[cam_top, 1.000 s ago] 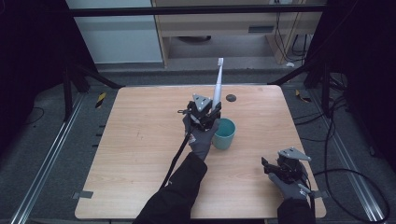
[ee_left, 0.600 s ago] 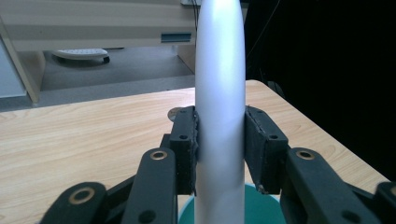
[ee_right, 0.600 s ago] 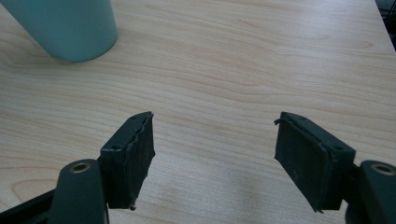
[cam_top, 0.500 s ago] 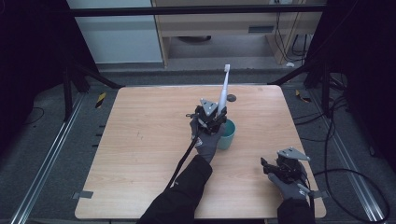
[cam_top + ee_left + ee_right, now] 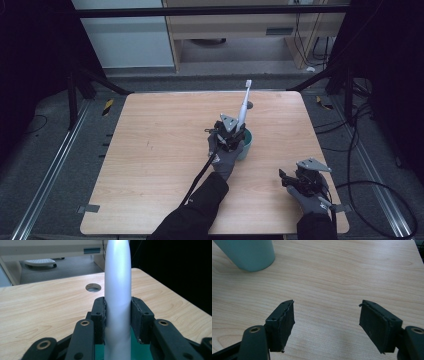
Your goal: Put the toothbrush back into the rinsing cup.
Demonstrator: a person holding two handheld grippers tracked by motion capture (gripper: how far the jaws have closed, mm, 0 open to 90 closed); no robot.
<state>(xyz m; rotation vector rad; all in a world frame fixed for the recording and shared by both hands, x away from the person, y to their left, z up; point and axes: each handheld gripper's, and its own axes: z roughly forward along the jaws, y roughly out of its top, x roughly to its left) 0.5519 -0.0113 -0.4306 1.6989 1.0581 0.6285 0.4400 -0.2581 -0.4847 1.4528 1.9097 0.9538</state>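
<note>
Nearest the person, the right gripper (image 5: 288,178) rests low over the wooden table (image 5: 160,150) near its front right corner, its jaws standing wide apart with only bare wood between them. Farther in, near the table's middle, the left gripper (image 5: 231,140) is clamped on the white handle of an electric toothbrush (image 5: 243,107), both pads pressing its sides. The toothbrush's lower end is in the teal cup (image 5: 246,145), and it leans with its brush head up and away. Beyond it, a round hole (image 5: 93,287) sits in the tabletop.
</note>
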